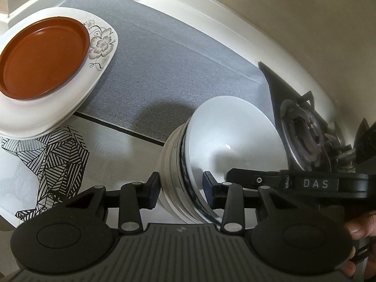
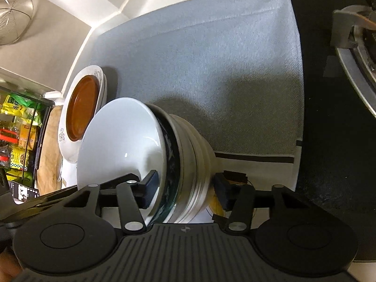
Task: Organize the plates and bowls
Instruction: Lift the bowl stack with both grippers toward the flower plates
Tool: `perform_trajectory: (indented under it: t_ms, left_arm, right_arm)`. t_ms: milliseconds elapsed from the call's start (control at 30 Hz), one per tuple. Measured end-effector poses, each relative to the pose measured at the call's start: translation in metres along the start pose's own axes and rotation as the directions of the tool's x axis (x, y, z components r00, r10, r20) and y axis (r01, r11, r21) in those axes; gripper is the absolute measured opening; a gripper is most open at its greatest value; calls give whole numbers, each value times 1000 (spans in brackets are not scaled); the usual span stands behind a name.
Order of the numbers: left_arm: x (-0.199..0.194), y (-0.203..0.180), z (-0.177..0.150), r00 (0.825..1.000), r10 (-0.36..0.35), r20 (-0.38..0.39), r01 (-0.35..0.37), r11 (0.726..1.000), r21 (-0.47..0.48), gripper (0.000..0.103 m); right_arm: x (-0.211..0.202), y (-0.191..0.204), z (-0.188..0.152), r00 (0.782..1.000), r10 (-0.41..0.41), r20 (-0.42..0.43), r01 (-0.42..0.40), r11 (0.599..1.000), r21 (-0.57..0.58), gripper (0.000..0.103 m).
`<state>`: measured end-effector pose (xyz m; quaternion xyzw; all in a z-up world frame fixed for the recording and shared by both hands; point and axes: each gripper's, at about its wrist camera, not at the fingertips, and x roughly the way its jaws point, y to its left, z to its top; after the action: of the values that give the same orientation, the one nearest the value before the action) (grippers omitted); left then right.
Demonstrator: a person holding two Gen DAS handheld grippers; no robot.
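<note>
Beige wall behind a white counter — grey mat, black gas stove.

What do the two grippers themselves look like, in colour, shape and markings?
The left gripper and the right gripper look alike: black link bars with silver pivot pins, two round black discs, a grey ribbed base with a small cross mark, and dark blue pads on the jaws. The left wrist view also shows the right gripper's side, lettered "DAS" in white. No sleeves are visible.

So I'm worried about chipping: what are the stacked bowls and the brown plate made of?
Stacked bowls: likely glazed ceramic, judging by the glossy white surface with sharp highlights. Brown plate: matte and evenly coloured, possibly plastic or melamine, though I can't be sure.
</note>
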<state>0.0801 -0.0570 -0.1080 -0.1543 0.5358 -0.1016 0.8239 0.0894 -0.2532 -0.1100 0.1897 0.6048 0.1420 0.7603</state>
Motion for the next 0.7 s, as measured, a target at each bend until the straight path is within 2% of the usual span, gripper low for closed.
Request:
perform_trajectory:
  t_ms: [33, 300, 700]
  left_arm:
    - [0, -1, 0, 1000, 2, 2, -2, 1000, 9, 43]
    - [-1, -5, 3, 1000, -10, 7, 9, 997, 77, 42]
    - [0, 17, 26, 994, -108, -24, 110, 981, 162, 39]
  right_arm:
    - [-2, 0, -1, 1000, -1, 9, 2, 1000, -4, 46]
    - [-9, 4, -12, 996, -23, 89, 28, 998, -53, 42]
    - [-15, 19, -17, 977, -68, 202, 67, 998, 11, 38]
